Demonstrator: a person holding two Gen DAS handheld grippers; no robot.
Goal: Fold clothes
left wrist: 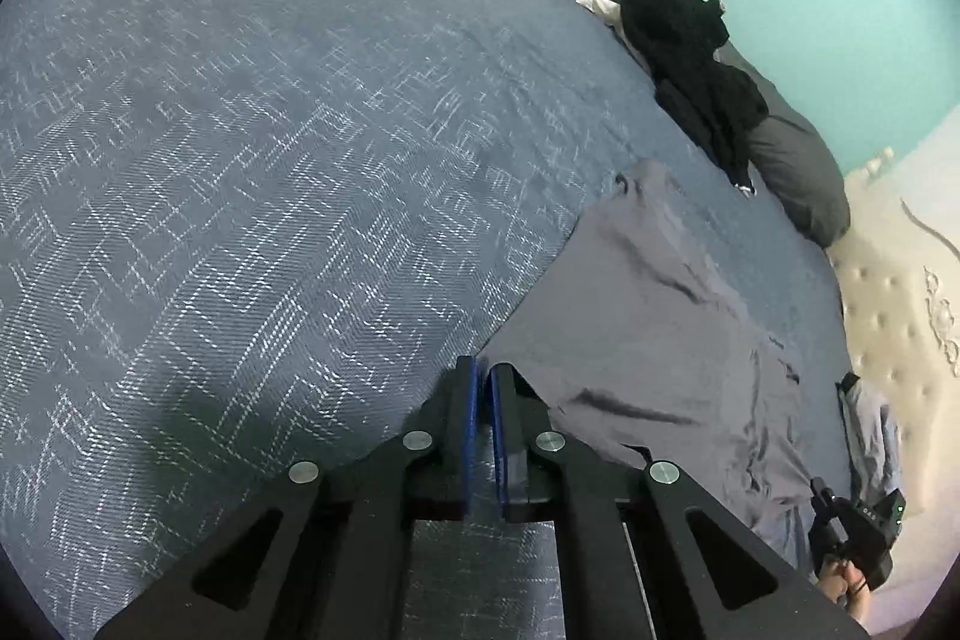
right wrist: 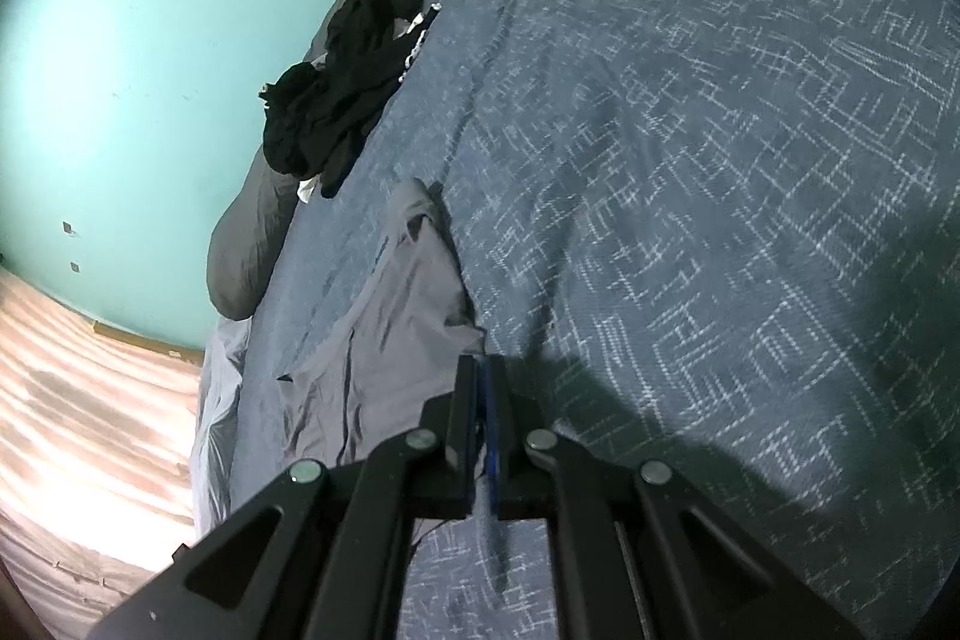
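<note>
Grey thin-fabric garment lies creased on the blue cross-hatched bedspread, long axis running near to far toward the black clothes heap.

Left hand-held gripper: fingers nearly closed at the garment's near-left corner; whether cloth is pinched, cannot tell.

Right hand-held gripper: clenched on the grey garment's near-right corner.

Only the right view shows the striped floor.

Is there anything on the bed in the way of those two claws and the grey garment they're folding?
Nothing visible. The left gripper and right gripper both sit at edges of the grey garment, jaws nearly closed. The black clothes pile lies farther off by the pillows, and the patterned bedspread beside the garment is bare.
</note>
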